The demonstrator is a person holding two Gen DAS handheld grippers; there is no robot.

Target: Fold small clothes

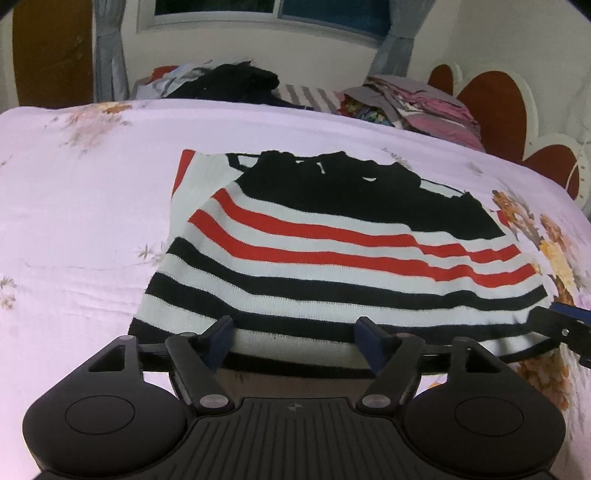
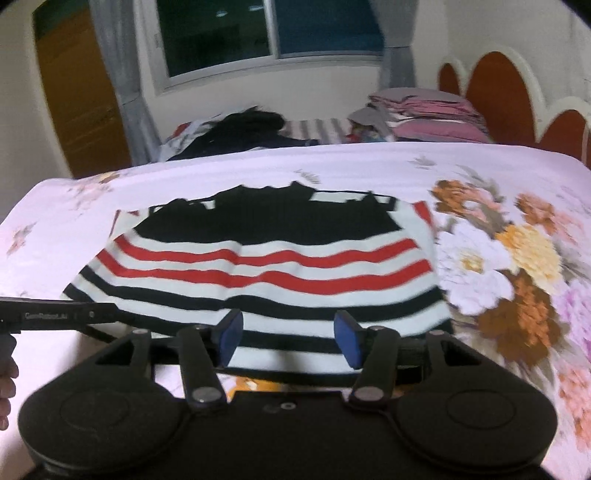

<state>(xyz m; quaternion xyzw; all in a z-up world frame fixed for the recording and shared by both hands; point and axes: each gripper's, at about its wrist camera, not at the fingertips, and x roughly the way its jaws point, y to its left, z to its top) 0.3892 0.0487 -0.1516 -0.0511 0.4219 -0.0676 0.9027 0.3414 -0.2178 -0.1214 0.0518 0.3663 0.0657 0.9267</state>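
A small striped sweater (image 1: 332, 251) lies flat on a bed covered by a pale pink floral sheet (image 1: 81, 206). The sweater has a black upper part, then red and white stripes, then black and white stripes down to the hem, which is the edge nearest both cameras.

In the left wrist view, the left tongs (image 1: 297, 341) are spread wide at the hem, their blue pads on either side of a stretch of striped fabric, not pinching it. The right tongs show at the far right edge of this view, near the sweater's hem corner.

In the right wrist view, slightly blurred, the right tongs (image 2: 290, 338) are also spread apart over the hem, with the blue pads (image 2: 347, 338) apart and the fabric showing between them. The other tool's dark arm reaches in from the left edge, touching the sweater's near left corner.

A large printed bunch of orange, white and pink flowers (image 2: 509, 266) marks the sheet just right of the sweater. Beyond the bed sit a dark heap of clothes (image 1: 229, 83) and a stack of folded pink and grey laundry (image 1: 417, 105), with a window (image 2: 266, 33) and grey curtains behind.
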